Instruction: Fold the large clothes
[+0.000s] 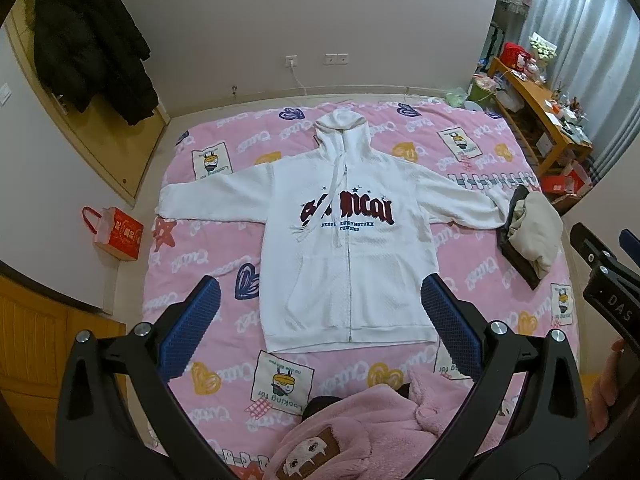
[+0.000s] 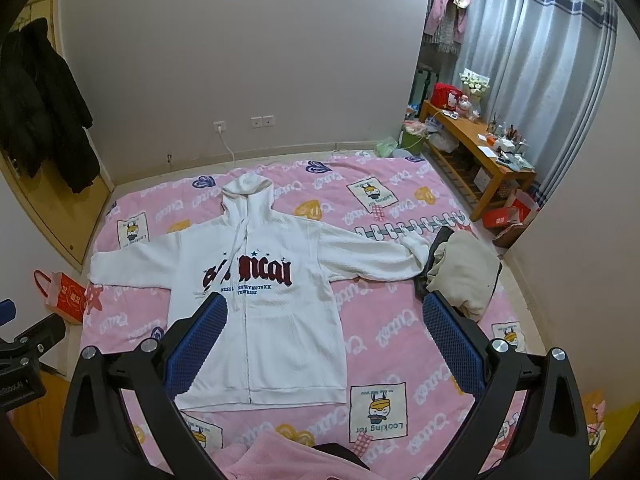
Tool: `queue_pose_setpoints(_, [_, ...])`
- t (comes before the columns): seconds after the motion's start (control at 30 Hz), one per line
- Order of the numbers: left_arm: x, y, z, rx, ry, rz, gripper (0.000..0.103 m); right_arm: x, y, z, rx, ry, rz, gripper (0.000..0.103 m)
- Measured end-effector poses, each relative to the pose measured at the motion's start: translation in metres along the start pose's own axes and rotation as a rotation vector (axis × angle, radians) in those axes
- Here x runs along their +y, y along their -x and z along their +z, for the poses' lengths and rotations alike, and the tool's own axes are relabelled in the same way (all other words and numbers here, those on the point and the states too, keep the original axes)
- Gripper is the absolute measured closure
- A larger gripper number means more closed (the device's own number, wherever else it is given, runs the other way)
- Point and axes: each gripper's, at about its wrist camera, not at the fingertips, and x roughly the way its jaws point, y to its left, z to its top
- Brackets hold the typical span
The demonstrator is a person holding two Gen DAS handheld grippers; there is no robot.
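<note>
**Hovering over an unfolded hoodie**

Item: white zip hoodie (image 1: pixel 344 232), flat on pink bedspread (image 1: pixel 208 264), sleeves outspread, ahead of and beyond both jaw pairs. Left gripper (image 1: pixel 320 330): jaws wide, empty. Right gripper (image 2: pixel 324 344): jaws wide, empty. Cream garment pile (image 2: pixel 464 272) just beyond right gripper's right jaw.

both wrist views high, facing hoodie (image 1: pixel 344 240)

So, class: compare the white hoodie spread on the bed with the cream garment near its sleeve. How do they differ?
The white hoodie lies flat, sleeves out, front up; the cream garment sits bunched in a heap. The hoodie bears dark red lettering and a zip; the cream garment looks plain. The hoodie lies mid-bed; the cream garment lies toward the bed's edge. Both rest on the pink bedcover.
</note>
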Motion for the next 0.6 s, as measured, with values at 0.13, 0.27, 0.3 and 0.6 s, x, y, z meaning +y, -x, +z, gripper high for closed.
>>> queue_pose_setpoints(0.13, [0.0006,0.0000,0.0000,-0.001,0.001,0.002,0.005,-0.0009,0.0000,0.0018,-0.001,-0.002,0.000,0.008])
queue_pose_setpoints(0.27, [0.0032,0.0000,0.0007,-0.003,0.006,0.004,0.005,0.0021,0.0016,0.0050,-0.004,-0.002,-0.001,0.008])
queue_pose_setpoints(0.3, [0.0038,-0.0005,-0.0002,-0.004,0.008,0.004,0.005,0.0022,0.0023,0.0066,-0.006,-0.004,-0.001,0.008])
queue_pose_setpoints(0.6, [0.0049,0.0004,-0.0024,-0.003,0.003,0.006,0.005,0.0035,0.0036,0.0068,0.000,-0.013,-0.002,0.008])
